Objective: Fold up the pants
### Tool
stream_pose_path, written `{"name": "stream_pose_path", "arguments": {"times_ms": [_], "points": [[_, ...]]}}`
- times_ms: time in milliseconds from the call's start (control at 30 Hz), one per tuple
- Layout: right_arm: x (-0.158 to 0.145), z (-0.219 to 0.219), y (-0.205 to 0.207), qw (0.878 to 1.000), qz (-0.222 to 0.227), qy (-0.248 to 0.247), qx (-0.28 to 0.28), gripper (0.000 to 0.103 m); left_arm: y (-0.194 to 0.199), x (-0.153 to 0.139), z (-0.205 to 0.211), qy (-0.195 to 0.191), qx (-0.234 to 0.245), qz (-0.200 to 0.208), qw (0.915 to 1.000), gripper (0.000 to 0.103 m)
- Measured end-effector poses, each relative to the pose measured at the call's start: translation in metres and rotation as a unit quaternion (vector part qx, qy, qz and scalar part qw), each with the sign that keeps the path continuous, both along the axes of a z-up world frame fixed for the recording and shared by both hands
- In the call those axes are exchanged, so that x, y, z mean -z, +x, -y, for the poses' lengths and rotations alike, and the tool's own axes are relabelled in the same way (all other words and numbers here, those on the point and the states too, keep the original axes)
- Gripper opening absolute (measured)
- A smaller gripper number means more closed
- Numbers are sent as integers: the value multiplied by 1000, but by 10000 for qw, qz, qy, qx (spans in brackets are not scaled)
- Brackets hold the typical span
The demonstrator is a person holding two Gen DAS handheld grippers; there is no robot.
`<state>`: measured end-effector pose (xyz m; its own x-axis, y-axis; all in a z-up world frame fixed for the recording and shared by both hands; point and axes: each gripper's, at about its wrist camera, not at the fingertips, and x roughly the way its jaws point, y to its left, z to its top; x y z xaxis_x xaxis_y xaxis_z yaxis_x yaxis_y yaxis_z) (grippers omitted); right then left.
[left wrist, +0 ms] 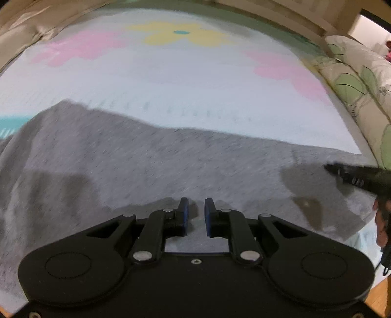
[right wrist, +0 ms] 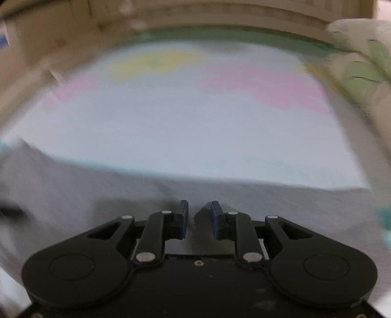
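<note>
Grey pants [left wrist: 151, 156] lie spread across a pale blue bed cover with pink and yellow flowers [left wrist: 171, 73]. My left gripper [left wrist: 196, 208] hovers just above the grey fabric, its jaws a narrow gap apart with nothing between them. The right gripper shows at the right edge of the left wrist view [left wrist: 352, 176], over the pants' right part. In the blurred right wrist view, my right gripper [right wrist: 199, 210] is also slightly open and empty above the grey pants [right wrist: 268, 203], near their far edge.
A floral pillow [left wrist: 361, 80] lies along the right side of the bed. A beige headboard or wall [right wrist: 220, 14] runs along the far edge. Wooden floor [left wrist: 381, 298] shows at the lower right. A teal patch [left wrist: 12, 122] sits at the left.
</note>
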<state>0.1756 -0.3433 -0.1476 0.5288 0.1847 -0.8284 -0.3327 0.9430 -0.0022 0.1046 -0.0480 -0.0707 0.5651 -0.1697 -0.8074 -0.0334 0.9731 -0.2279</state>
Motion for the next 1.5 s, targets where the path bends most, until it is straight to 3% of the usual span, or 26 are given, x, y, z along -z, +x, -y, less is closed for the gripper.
{"name": "stream_pose_path", "arguments": {"times_ms": [33, 100, 167, 233, 300, 367, 500, 533, 600, 700, 833, 900, 1000, 1200, 1267, 1367, 1500], "points": [[3, 15, -1, 9997, 100, -125, 181, 8, 3, -2, 6, -16, 93, 35, 9999, 21], [4, 50, 7, 9965, 77, 318, 766, 4, 7, -3, 15, -38, 213, 88, 9997, 21], [0, 80, 11, 9865, 68, 412, 1581, 4, 12, -4, 26, -65, 305, 100, 9995, 21], [-6, 103, 5, 9824, 241, 316, 1827, 18, 15, -5, 36, -111, 401, 104, 9991, 21], [-16, 118, -3, 9794, 354, 519, 1920, 21, 18, -4, 46, -151, 539, 137, 9983, 21], [-25, 109, -9, 9846, 439, 632, 1572, 21, 20, 0, 56, -153, 666, 106, 9976, 21], [-39, 88, -12, 9914, 789, 197, 1026, 31, 21, 23, 64, -74, 877, -282, 9957, 22], [-37, 90, -3, 9916, 793, 78, 1020, 31, 17, 24, 62, -79, 902, -164, 9958, 23], [-35, 86, 9, 9946, 659, -141, 795, 32, 13, 26, 61, -43, 1017, -23, 9948, 23], [-29, 65, 16, 9994, 142, 297, 144, 32, 12, 28, 58, -127, 940, 7, 9955, 23], [-20, 24, 8, 9946, -339, 742, -647, 28, 14, 26, 59, -216, 823, -32, 9964, 23], [-9, 9, 12, 9929, -512, 774, -742, 28, 13, 26, 59, -240, 781, -36, 9967, 23], [-1, -6, 20, 9959, -154, 447, -773, 27, 11, 25, 61, -192, 778, -17, 9968, 23], [-22, -11, 15, 9956, 390, -53, -854, 28, 10, 26, 61, -226, 760, -15, 9969, 24], [-21, -6, 18, 9933, 355, -142, -1094, 29, 8, 26, 62, -212, 768, 2, 9968, 24], [-12, -1, 26, 9863, -45, -273, -1627, 29, 7, 26, 63, -176, 784, 7, 9968, 24], [-10, -7, 25, 9768, 73, -518, -2075, 31, 7, 26, 62, -234, 765, -8, 9968, 24]]}}
